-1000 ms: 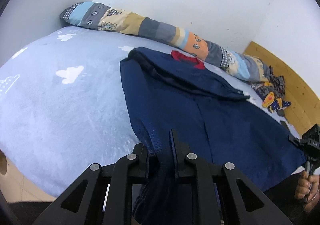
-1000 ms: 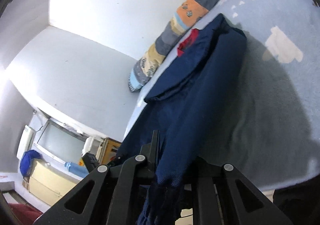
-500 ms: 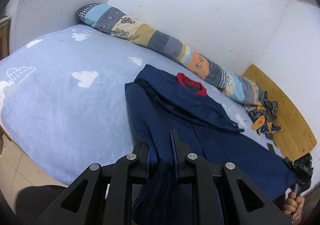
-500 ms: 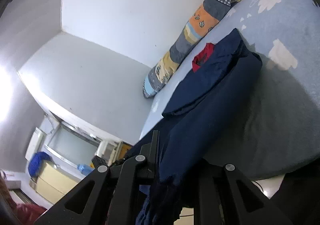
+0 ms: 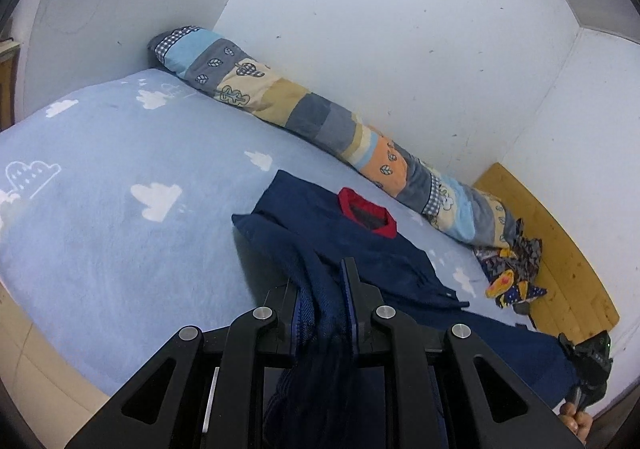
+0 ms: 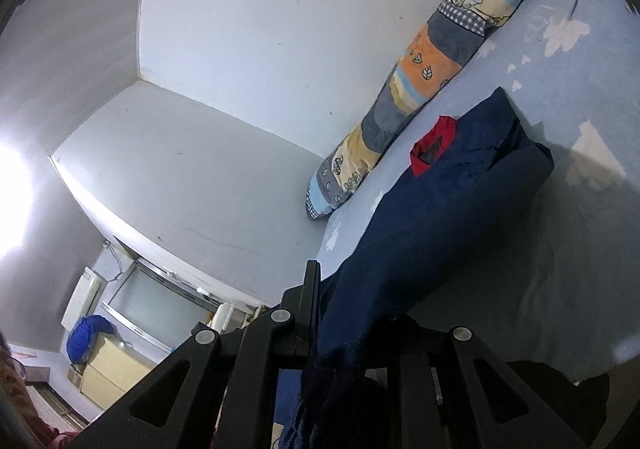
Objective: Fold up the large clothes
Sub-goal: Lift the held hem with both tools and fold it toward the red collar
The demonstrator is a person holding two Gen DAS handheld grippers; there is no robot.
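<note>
one bed (image 5: 100, 217) under a pale blue cloud-print blanket fills both views; its near edge is cut off by the gripper frames. one long patchwork bolster (image 5: 320, 121) lies along the wall. one navy garment (image 5: 360, 241) with a red collar (image 5: 368, 213) lies on the bed, its near hem lifted and bunched, so the shape is hard to read. the left gripper (image 5: 323, 289) pinches a fold of it. the right gripper (image 6: 344, 305) also grips it; cloth hides one finger. a small heap of patterned cloth (image 5: 512, 273) sits by the wooden board (image 5: 560, 249), too jumbled to count.
</note>
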